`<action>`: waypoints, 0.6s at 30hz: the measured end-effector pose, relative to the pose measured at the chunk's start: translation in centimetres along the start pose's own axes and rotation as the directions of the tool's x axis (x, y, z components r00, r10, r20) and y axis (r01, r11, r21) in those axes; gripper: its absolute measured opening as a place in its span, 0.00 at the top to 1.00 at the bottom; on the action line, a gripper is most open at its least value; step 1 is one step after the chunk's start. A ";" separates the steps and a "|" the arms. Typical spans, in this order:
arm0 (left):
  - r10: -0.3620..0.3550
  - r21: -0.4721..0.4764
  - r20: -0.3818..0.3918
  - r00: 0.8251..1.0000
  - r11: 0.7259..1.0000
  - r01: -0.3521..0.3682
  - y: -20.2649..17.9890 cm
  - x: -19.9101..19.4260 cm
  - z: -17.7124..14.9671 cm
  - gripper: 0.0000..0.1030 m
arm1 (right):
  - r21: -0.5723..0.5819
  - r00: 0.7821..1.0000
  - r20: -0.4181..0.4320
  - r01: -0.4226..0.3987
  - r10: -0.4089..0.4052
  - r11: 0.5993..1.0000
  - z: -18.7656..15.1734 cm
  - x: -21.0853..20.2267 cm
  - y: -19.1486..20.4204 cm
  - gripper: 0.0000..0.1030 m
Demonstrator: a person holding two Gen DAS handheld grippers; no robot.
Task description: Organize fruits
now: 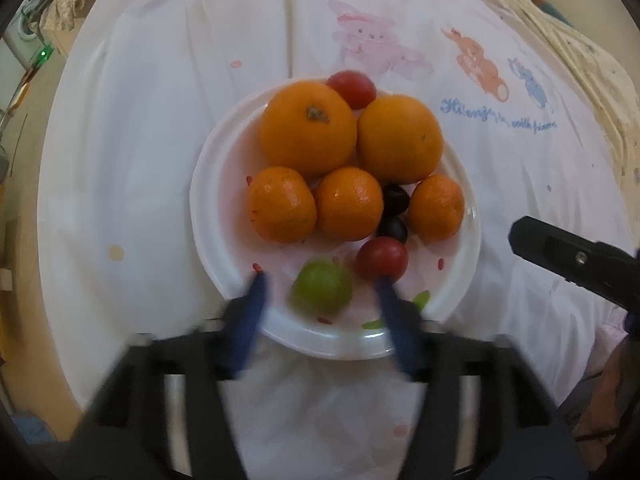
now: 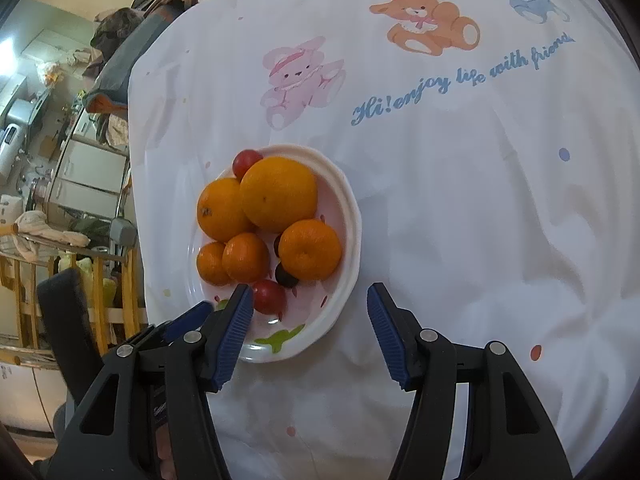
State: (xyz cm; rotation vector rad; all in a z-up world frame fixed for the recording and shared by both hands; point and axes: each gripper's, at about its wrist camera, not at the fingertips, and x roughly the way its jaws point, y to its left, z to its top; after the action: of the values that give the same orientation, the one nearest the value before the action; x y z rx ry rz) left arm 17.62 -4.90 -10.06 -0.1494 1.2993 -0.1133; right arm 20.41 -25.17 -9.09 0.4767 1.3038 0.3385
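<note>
A white plate (image 1: 216, 240) holds two big oranges (image 1: 307, 128), three mandarins (image 1: 349, 204), two red tomatoes (image 1: 382, 259), dark plums (image 1: 396, 198) and a green lime (image 1: 322, 287). My left gripper (image 1: 320, 280) is open, its blue fingers on either side of the lime, which looks blurred and free between them. My right gripper (image 2: 310, 296) is open and empty, above the near right rim of the plate (image 2: 352, 220). The lime is hidden behind the right gripper's left finger (image 2: 236, 320) in the right wrist view.
A white cloth (image 2: 460, 160) printed with bears and blue writing covers the round table. The table edge runs along the left (image 1: 52, 200). Furniture and clutter stand beyond it (image 2: 60, 160). The right gripper's black body shows at the right edge of the left wrist view (image 1: 572, 260).
</note>
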 end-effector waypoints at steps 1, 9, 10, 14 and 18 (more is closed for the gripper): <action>-0.002 0.000 0.012 1.000 1.000 0.002 0.0 -0.3 -0.1 0.27 | 0.002 1.000 0.003 -0.001 0.001 1.000 0.1 0.0 0.0 0.40; 0.007 0.051 0.042 0.999 0.999 -0.009 -0.6 -2.9 -1.5 0.21 | 0.009 0.999 0.035 -0.014 0.013 1.000 -0.3 -1.4 -0.5 0.31; 0.015 0.058 0.058 0.998 0.998 -0.018 -0.5 -3.7 -1.8 0.21 | 0.001 0.999 0.049 -0.008 0.008 1.000 -0.5 -1.8 -0.4 0.30; 0.062 0.057 0.125 0.990 0.996 -0.070 0.3 -5.8 -2.4 0.21 | -0.073 0.993 0.106 0.050 -0.042 0.996 -1.7 -3.3 0.9 0.27; 0.090 0.009 0.213 0.973 0.996 -0.094 2.1 -8.2 -3.9 0.21 | -0.139 0.986 0.159 0.064 -0.042 0.988 -3.2 -4.8 2.2 0.20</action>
State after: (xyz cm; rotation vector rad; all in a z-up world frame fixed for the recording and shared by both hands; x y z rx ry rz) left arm 11.66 -1.68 -3.65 -0.0823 1.0893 -0.0298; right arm 16.18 -25.19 -4.54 0.3392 1.1297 0.3410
